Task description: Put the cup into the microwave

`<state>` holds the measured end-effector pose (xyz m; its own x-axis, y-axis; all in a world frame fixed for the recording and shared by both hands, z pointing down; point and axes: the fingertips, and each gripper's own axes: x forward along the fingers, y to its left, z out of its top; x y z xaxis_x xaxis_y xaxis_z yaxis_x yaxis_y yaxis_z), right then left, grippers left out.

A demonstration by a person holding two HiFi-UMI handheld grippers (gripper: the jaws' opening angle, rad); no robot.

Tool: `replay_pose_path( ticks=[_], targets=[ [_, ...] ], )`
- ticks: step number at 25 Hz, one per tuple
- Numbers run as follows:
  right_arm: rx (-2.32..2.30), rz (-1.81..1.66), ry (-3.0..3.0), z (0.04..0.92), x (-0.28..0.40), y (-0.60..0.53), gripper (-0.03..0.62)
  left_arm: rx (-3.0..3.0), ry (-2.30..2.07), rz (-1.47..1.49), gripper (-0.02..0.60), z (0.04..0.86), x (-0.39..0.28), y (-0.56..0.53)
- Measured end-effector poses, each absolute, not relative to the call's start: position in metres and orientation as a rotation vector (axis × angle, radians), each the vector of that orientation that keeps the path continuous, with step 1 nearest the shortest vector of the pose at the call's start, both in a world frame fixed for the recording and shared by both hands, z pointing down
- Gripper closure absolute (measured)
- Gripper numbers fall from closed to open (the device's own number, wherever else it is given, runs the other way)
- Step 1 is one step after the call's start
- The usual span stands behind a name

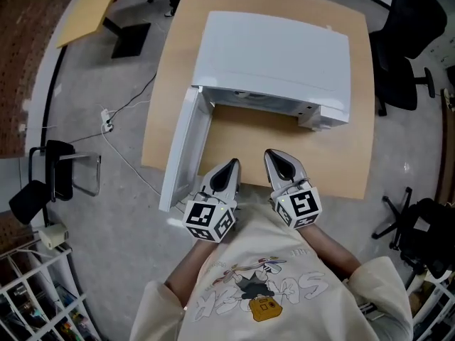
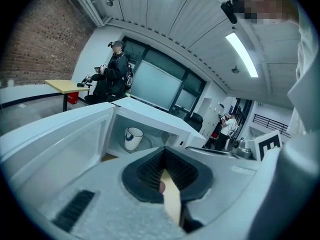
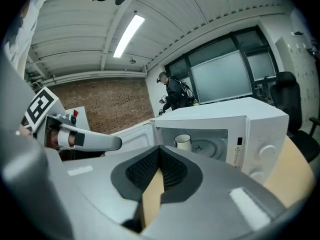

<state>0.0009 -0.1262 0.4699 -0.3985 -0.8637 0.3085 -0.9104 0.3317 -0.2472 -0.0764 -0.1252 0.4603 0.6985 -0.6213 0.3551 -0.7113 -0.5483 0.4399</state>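
Observation:
A white cup (image 2: pixel 132 137) with a dark mark stands upright inside the open white microwave (image 1: pixel 274 59), at the left of its turntable; the right gripper view also shows the cup (image 3: pixel 182 141). The microwave door (image 1: pixel 183 148) hangs open to the left. My left gripper (image 1: pixel 229 168) and right gripper (image 1: pixel 274 158) hover side by side over the table's near edge, well short of the microwave mouth. Both are shut with nothing between the pads, as the left gripper (image 2: pixel 164 151) and right gripper (image 3: pixel 159 154) show in their own views.
The microwave sits on a wooden table (image 1: pixel 355 155). Black office chairs (image 1: pixel 405 41) stand to the right, a black chair (image 1: pixel 50 176) and a floor cable (image 1: pixel 117 148) to the left. A second table (image 1: pixel 89 9) is at the far left. A person (image 2: pixel 116 71) stands in the background.

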Motion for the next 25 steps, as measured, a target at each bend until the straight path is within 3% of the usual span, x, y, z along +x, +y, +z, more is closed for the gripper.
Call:
replay_pose_path(
  ticks=[25],
  targets=[
    [1.699,0.597,-2.342,0.480,0.023,-0.108,0.589,2.365,-0.954,0.259,0.577,0.469,-0.059,-0.119]
  ],
)
